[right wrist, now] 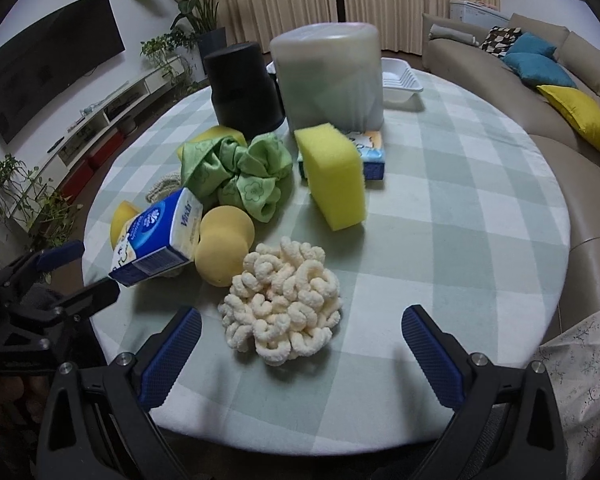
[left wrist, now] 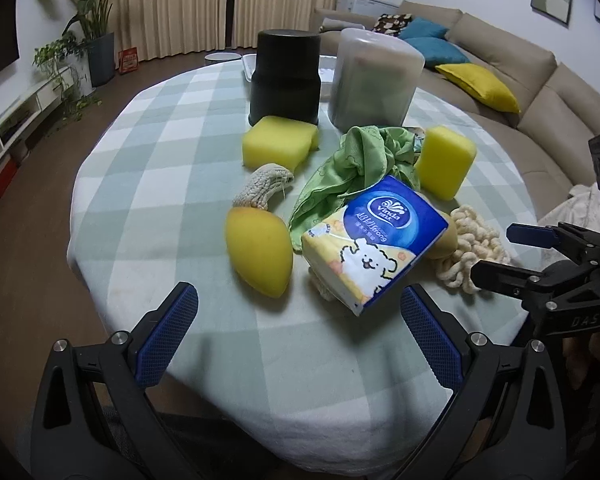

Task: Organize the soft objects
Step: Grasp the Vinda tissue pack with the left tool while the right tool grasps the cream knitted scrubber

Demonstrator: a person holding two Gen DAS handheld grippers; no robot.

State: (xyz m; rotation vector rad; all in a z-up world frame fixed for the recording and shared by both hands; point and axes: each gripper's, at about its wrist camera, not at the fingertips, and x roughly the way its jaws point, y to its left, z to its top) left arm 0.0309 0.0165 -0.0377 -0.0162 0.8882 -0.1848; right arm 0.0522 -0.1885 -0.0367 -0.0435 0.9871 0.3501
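Observation:
A pile of soft things lies on the checked round table (left wrist: 171, 152). A blue Vinda tissue pack (left wrist: 374, 236) (right wrist: 157, 236) leans on a yellow-tan sponge (right wrist: 223, 246). A green cloth (left wrist: 360, 160) (right wrist: 239, 172), two yellow block sponges (left wrist: 277, 142) (left wrist: 444, 162) (right wrist: 334, 174), an oval yellow sponge (left wrist: 257, 250), a knitted scrubber (left wrist: 261, 190) and a cream chenille mop head (left wrist: 474, 246) (right wrist: 281, 308) lie around it. My left gripper (left wrist: 300, 336) is open, just short of the pack. My right gripper (right wrist: 302, 354) is open before the mop head.
A black bin (left wrist: 285, 76) (right wrist: 245, 90) and a translucent lidded bin (left wrist: 374, 80) (right wrist: 330, 78) stand upside down at the back. A white tray (right wrist: 402, 80) lies behind them. A second tissue pack (right wrist: 374, 156) sits behind the upright sponge. A sofa (left wrist: 520, 92) runs along the right.

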